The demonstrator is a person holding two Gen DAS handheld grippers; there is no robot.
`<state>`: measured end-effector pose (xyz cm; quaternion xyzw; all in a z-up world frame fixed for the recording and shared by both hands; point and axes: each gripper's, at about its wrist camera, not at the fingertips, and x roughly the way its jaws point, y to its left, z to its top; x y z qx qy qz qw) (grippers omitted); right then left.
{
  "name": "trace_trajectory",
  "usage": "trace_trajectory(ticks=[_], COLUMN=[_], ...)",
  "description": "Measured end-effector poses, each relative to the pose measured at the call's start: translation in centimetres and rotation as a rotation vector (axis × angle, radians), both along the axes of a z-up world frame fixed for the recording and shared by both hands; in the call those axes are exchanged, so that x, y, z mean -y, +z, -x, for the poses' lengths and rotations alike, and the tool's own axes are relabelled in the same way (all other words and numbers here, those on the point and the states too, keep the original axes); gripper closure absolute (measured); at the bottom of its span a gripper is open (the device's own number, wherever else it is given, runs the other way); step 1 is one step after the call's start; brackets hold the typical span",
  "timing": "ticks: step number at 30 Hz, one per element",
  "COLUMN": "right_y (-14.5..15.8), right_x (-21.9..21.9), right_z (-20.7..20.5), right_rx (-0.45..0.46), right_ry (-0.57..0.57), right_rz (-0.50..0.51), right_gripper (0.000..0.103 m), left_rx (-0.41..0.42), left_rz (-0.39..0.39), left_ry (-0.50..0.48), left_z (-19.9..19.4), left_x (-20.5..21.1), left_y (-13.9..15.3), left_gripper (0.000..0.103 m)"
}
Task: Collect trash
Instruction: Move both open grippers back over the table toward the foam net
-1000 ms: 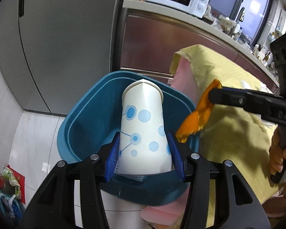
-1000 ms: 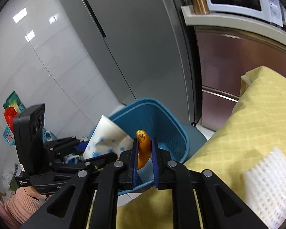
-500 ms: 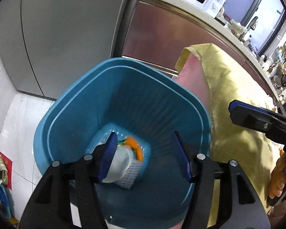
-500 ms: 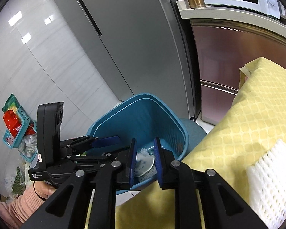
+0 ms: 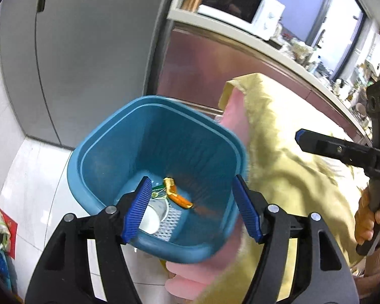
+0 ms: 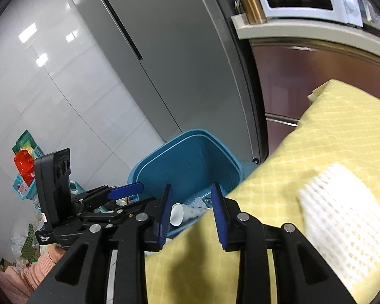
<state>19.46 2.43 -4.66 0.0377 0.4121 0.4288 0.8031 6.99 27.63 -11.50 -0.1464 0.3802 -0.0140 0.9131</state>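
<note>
White paper cup (image 5: 153,215) with blue dots lies on its side at the bottom of the blue bin (image 5: 109,141), orange peel (image 5: 176,195) and white foam netting (image 5: 171,224) touching it. Left hand-held gripper (image 5: 192,209) above the bin, jaws opening, nothing between. Right hand-held gripper (image 6: 191,216) over the yellow cloth (image 6: 329,131) edge, jaws opening, empty. White foam net (image 6: 342,217) rests on the cloth.
</note>
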Motion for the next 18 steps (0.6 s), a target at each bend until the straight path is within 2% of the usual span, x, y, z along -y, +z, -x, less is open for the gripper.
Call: trace_trajectory(ticks=[7, 12, 18], right_y=[2.0, 2.8, 2.8], right_x=[4.8, 9.2, 15.0], right_z=[1.5, 2.6, 3.2], right_rx=[0.057, 0.103, 0.125], right_ry=[-0.064, -0.157, -0.302], right_rz=[-0.031, -0.019, 0.004], right_gripper=[0.067, 0.062, 0.056], left_rx=[0.094, 0.145, 0.14], left_rz=[-0.022, -0.005, 0.015], left_ry=[-0.124, -0.234, -0.34], left_z=[1.4, 1.0, -1.0], left_x=[4.6, 8.7, 14.4], left_y=[3.5, 5.3, 5.7], left_gripper=[0.034, 0.029, 0.026])
